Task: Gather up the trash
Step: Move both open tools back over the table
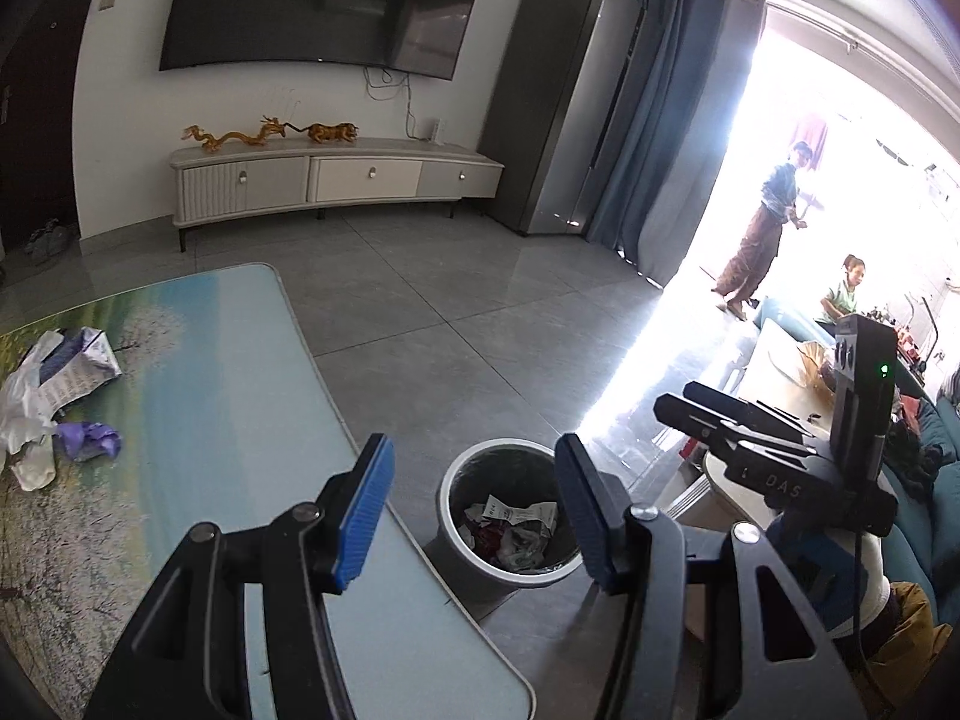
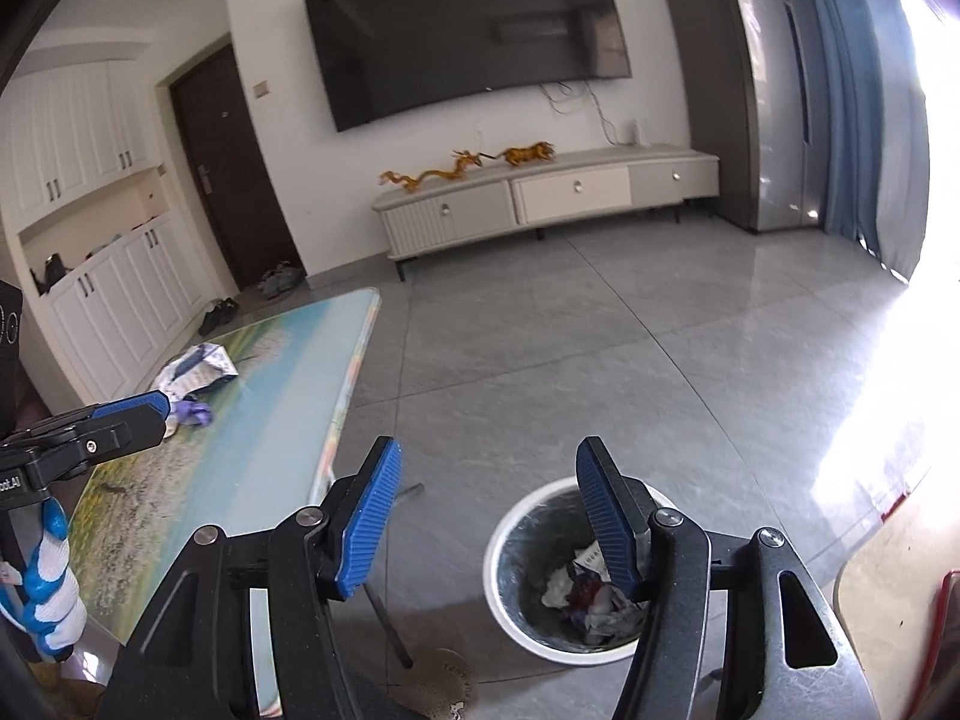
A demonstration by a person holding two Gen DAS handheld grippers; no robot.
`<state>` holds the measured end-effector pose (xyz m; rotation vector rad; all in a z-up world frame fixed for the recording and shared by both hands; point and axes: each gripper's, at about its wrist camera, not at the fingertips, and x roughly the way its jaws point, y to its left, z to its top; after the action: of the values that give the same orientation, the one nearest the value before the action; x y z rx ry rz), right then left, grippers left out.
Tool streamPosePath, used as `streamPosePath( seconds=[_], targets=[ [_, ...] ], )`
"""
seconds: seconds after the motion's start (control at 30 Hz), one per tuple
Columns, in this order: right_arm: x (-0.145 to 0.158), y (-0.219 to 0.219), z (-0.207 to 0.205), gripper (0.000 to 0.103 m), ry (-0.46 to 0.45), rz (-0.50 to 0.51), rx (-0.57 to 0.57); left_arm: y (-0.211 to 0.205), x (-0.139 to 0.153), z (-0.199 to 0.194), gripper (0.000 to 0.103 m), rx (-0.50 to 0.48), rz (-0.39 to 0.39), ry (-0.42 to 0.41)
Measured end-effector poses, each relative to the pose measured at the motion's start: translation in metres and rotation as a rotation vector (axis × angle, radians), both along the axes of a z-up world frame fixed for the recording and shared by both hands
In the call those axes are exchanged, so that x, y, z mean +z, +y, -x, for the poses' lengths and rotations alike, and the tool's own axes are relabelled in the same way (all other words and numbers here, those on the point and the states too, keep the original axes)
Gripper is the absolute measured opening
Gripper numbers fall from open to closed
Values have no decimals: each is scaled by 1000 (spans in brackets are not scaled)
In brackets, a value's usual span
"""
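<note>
1. While both tools hang in the air above the floor, the left gripper [image 1: 474,516] stands with its blue ribbed pads spread apart and nothing between them.
2. The right gripper [image 2: 489,516] shows the same: jaws apart, empty, with only grey floor tile and bin rim seen through the gap.
3. Below them sits the round white-rimmed waste bin with a grey inside [image 1: 449,483] [image 2: 498,546], standing on the tiled floor just beside the table's near corner.
4. Crumpled paper and wrappers lie in the bin [image 1: 516,534] [image 2: 591,600]; there is something dark red among them, though I can't make out what it is.
5. The long glass-topped table printed with a lake landscape [image 1: 240,372] [image 2: 282,396] stretches away on the left.
6. More rubbish waits at its far end: a crushed white-and-purple printed packet [image 1: 81,369] [image 2: 198,369], a scrunched purple wrapper [image 1: 90,441] [image 2: 195,411] close by it, and white tissue [image 1: 27,420] touching both.
7. A hand in a white-and-blue knit glove [image 2: 51,594] grips the left tool's handle.
8. Across the room, a pale low cabinet [image 1: 336,174] [image 2: 540,192] stands under a wall-mounted black television [image 1: 324,6] [image 2: 468,30].
</note>
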<state>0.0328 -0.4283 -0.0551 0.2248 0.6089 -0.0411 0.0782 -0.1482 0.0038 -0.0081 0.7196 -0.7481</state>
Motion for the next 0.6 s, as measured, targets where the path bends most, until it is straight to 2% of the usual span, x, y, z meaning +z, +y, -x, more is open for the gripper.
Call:
streamPosePath(
  seconds=[0.3,0.6],
  targets=[
    [29,52,-18,61,-24,29,91,101,-17,-3,54,155,18,-3],
    [34,101,-59,61,-3,43,206,182,-36,-27,54,281,6,14]
  ],
)
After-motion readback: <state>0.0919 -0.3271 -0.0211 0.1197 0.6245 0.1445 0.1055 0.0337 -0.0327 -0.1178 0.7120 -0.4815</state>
